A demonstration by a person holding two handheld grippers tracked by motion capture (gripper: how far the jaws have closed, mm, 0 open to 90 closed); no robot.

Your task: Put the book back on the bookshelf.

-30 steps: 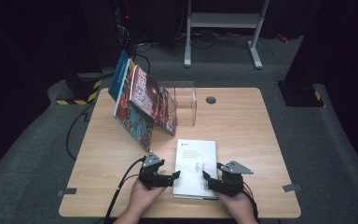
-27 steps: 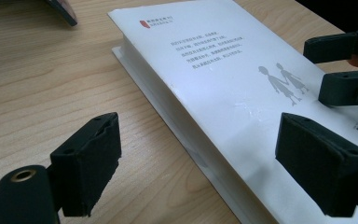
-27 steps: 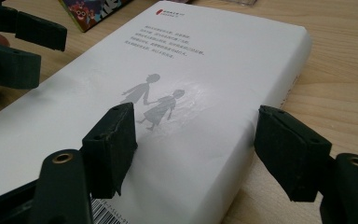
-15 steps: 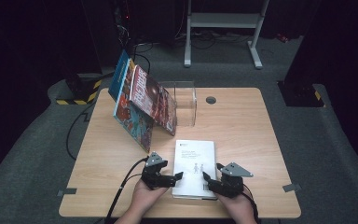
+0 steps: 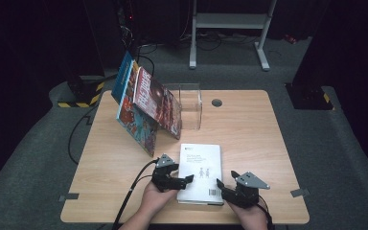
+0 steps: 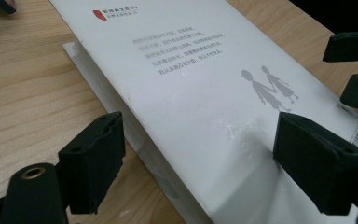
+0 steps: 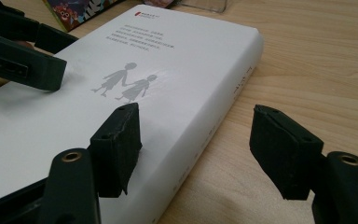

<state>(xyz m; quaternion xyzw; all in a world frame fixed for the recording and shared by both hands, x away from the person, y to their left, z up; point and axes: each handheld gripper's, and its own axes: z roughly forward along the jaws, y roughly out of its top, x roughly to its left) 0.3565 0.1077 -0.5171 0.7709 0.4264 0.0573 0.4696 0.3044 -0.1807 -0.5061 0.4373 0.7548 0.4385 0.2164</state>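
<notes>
Bottom centre of the high view: white book (image 5: 201,173) lies flat, back cover up, near the front edge of the table (image 5: 249,124).

Left gripper (image 5: 186,181) sits at the book's left edge. In its own view the jaws stand apart, one pad over the cover (image 6: 319,167), the other off the page edge above bare wood. Not clamped. They have just been closing a little with the book edge between them. Looks like a setup to pinch that edge from the side.

Right gripper (image 5: 220,185) is at the lower right corner and mirrors it: one jaw over the cover, the other out past the spine above the table, a clear gap on both. Also apart, gripping nothing, though I can't be sure the inner pad isn't brushing the cover. One gripper per long edge probably means a two-handed lift that keeps the book level.

Farther back, upper left: colourful books (image 5: 148,103) lean against each other beside a clear stand (image 5: 191,103). Likely where the white one goes, hence the open slot.
</notes>
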